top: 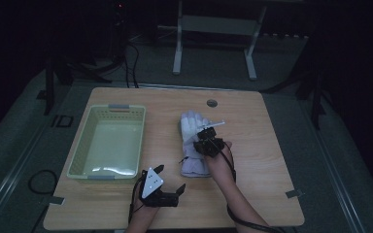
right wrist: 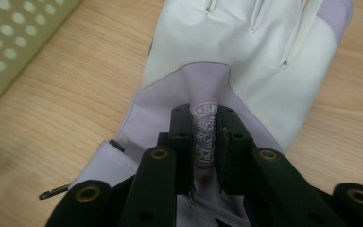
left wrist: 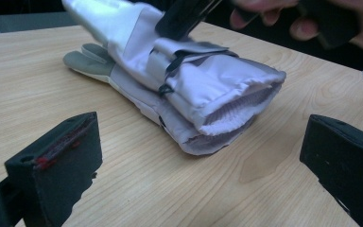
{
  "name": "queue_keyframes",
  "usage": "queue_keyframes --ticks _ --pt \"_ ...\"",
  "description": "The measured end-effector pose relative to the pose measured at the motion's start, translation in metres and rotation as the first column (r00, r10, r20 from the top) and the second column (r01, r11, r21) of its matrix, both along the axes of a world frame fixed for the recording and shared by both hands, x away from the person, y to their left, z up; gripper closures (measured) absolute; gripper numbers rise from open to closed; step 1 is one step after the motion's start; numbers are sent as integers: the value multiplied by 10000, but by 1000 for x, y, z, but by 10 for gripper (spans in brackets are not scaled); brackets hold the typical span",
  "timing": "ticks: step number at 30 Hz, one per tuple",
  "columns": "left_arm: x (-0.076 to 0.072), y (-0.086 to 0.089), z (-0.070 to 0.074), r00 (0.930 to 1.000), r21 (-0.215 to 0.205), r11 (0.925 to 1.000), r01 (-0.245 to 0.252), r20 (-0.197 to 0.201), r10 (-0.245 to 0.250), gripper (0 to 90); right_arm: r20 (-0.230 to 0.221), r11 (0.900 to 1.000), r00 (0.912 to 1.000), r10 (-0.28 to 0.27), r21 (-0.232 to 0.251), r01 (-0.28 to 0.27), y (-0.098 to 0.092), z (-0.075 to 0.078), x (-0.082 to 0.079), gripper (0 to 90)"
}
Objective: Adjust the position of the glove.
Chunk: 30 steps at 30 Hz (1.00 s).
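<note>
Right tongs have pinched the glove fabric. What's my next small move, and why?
Probably lift slightly: the right tongs pinch a fold of the top white-and-lilac padded glove, which lies on a second glove. The pale green perforated plastic basket waits beside it.

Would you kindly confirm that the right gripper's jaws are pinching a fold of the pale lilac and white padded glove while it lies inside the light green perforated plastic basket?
Not quite: the pale lilac and white padded glove lies on the wooden table, beside the light green perforated plastic basket, not inside it. The high view shows this. The right gripper does have its jaws pinching a fold of the glove.
</note>
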<state>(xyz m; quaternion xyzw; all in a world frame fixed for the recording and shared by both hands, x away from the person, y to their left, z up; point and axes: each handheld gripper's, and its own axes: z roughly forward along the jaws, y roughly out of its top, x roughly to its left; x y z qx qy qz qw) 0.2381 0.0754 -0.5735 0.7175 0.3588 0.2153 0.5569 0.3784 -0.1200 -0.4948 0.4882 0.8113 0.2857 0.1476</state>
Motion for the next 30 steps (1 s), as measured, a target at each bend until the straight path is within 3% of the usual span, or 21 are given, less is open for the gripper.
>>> queue_keyframes --ticks 5,18,24,30 --pt "0 0 0 10000 6 10000 42 7 -42 1 -114 10000 9999 -87 45 87 -1 -9 3 770" --pt "0 0 0 10000 -25 10000 70 -35 -70 1 13 9984 9984 -569 39 569 -42 -6 5 756" --pt "0 0 0 9998 -101 9998 156 -86 -157 1 358 9997 9991 -213 112 209 -42 3 4 669" --pt "1 0 0 9998 -122 9998 174 -130 -175 1 993 9985 9946 306 421 -349 -51 16 3 446"
